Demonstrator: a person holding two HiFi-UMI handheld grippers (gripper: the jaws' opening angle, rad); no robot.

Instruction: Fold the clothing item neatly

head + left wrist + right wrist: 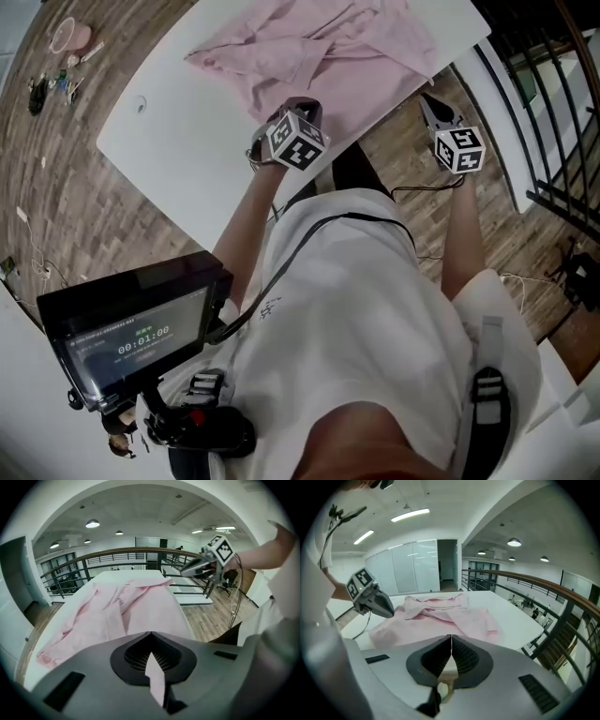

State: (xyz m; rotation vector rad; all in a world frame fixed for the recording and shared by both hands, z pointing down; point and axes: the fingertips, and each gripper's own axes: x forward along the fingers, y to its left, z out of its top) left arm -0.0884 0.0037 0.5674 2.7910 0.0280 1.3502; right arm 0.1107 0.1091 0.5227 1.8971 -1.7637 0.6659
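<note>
A white bench (178,131) stands on a wood-patterned floor (84,216). A crumpled pink shirt (309,47) lies spread across one end of it, sleeves bunched, its hem reaching the bench's near edge.

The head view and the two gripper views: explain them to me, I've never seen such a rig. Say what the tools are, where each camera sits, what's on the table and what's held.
There is no robot here. A person holds a two-jaw hand tool in each hand. The head view looks down from the person's head. Each gripper view comes from a camera riding on that tool and looks along its jaws. A crumpled pink shirt lies on the white table. The left gripper is at the shirt's near edge, its jaws closed on a sliver of pink cloth. The right gripper is shut and empty, just off the table's edge. The marker cubes are parts of the grippers.
</note>
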